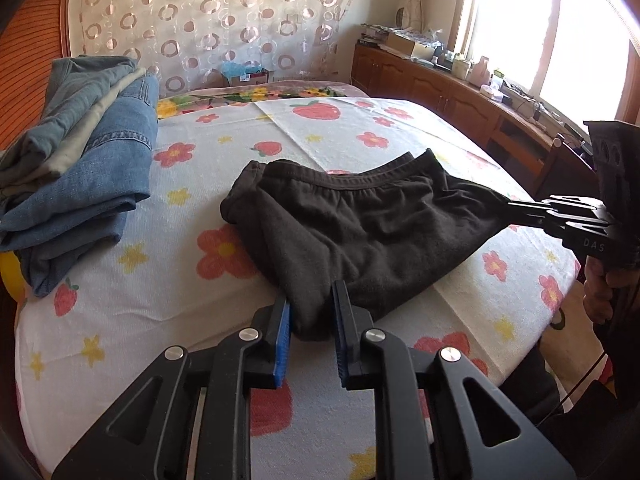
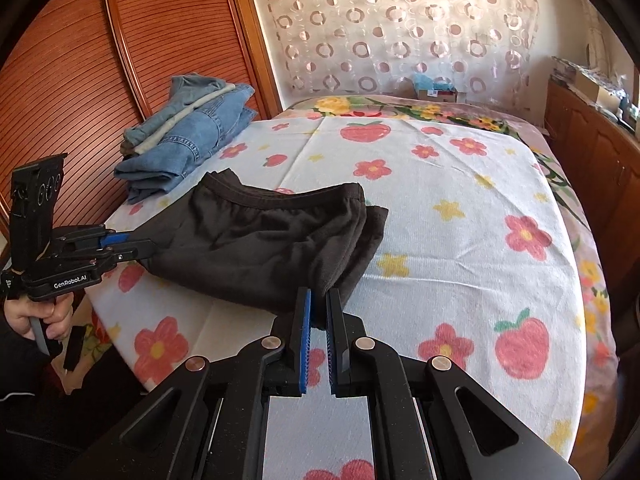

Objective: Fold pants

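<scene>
Left gripper (image 1: 312, 308) clamped on the near edge of the folded black fleece pants (image 1: 360, 220), a wad of cloth bunched between the blue pads. Right gripper (image 2: 319, 308) pinched almost shut on the opposite near corner of the pants (image 2: 264, 244), only thin cloth between the pads. Pants stretched between both, lying mid-bed, elastic waistband towards twelve o'clock. Underneath, white towelling bed cover printed with red flowers and strawberries (image 1: 340, 132). At ten o'clock, stack of folded blue denim jeans (image 1: 84, 152). Beyond, circle-patterned sheer curtain (image 1: 208, 12); at two o'clock, brown wooden cabinet (image 1: 432, 84) under a glaring window (image 1: 532, 20). Clutter on the cabinet too small to make out. Hand (image 2: 44, 316) on the left handle partly cut off.
</scene>
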Motion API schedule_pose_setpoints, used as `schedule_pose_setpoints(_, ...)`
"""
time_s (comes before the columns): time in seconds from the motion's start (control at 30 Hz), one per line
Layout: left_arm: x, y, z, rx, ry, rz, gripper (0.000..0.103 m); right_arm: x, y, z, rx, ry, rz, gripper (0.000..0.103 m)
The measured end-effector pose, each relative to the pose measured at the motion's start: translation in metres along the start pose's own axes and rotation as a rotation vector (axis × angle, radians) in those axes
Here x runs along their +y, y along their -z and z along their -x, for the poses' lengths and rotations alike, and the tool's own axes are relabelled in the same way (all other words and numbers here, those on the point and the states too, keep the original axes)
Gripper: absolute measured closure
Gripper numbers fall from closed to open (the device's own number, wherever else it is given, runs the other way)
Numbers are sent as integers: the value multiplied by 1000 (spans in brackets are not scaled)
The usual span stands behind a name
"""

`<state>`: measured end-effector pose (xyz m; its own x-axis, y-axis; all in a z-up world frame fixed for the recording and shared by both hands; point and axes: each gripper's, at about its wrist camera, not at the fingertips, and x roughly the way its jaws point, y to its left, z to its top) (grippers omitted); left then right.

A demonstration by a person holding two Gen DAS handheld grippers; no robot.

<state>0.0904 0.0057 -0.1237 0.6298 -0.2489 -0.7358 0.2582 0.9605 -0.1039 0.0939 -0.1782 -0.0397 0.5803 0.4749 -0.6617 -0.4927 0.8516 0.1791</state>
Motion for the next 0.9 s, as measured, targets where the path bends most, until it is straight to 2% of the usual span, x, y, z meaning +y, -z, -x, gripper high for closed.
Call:
schedule_pose_setpoints(0.07,0,-3,0,-3,-7,6,80,0,-1,2,-3,0,2,97)
schedule_pose_setpoints(0.13,1,-3,1,-4,-11,10,72,5,1,5,-6,16,16,97)
schedule_pose_setpoints(0.2,1,-3,2,-12,-12,13,54,9,1,7,-12,27,24,96)
schedule_pose_setpoints(0.33,4,-5,2,-18,-18,19,52,10,0,13,-36,39,23,94)
schedule_pose_setpoints(0.37,4,-6,0,-15,-21,19,49,10,1,12,-38,42,25,91)
schedule_pose_setpoints(0.4,5,-7,-1,-15,-23,21,39,10,0,11,-37,47,28,83)
schedule_pose_setpoints(0.47,8,-10,-2,-27,-22,34,22,10,0,7,-37,52,31,78)
schedule_pose_setpoints(0.9,21,-37,-24,-23,-66,24,22,-4,-35,-38,-50,62,26,77)
